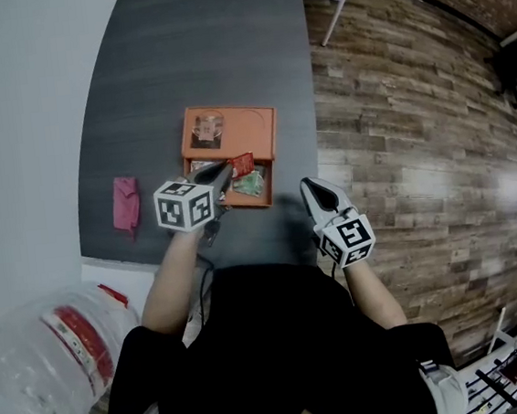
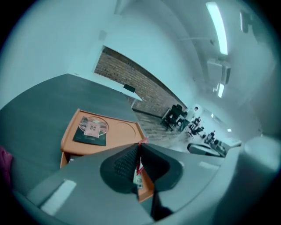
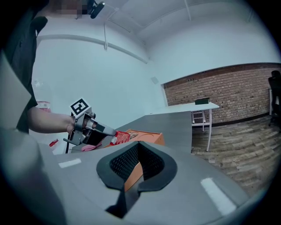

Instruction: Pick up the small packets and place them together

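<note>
My left gripper [image 1: 228, 171] hangs over the front compartment of the orange tray [image 1: 264, 125], shut on a small red packet [image 1: 243, 164]. In the left gripper view [image 2: 139, 147] that red packet [image 2: 143, 141] shows edge-on, pinched between the pads. From the right gripper view, the left gripper [image 3: 109, 131] holds the red packet [image 3: 121, 137] above the tray [image 3: 151, 137]. A green packet [image 1: 250, 186] lies in the tray's front compartment. My right gripper [image 1: 308, 187] hovers near the table's right edge beside the tray, shut and holding nothing [image 3: 138, 145].
A clear round dish with a printed card [image 1: 206, 131] sits on the tray's back left part. A pink cloth [image 1: 126, 204] lies on the dark table [image 1: 178, 54] to the left. A clear plastic container [image 1: 49, 352] stands on the floor at lower left. Wooden flooring [image 1: 417, 139] runs along the right.
</note>
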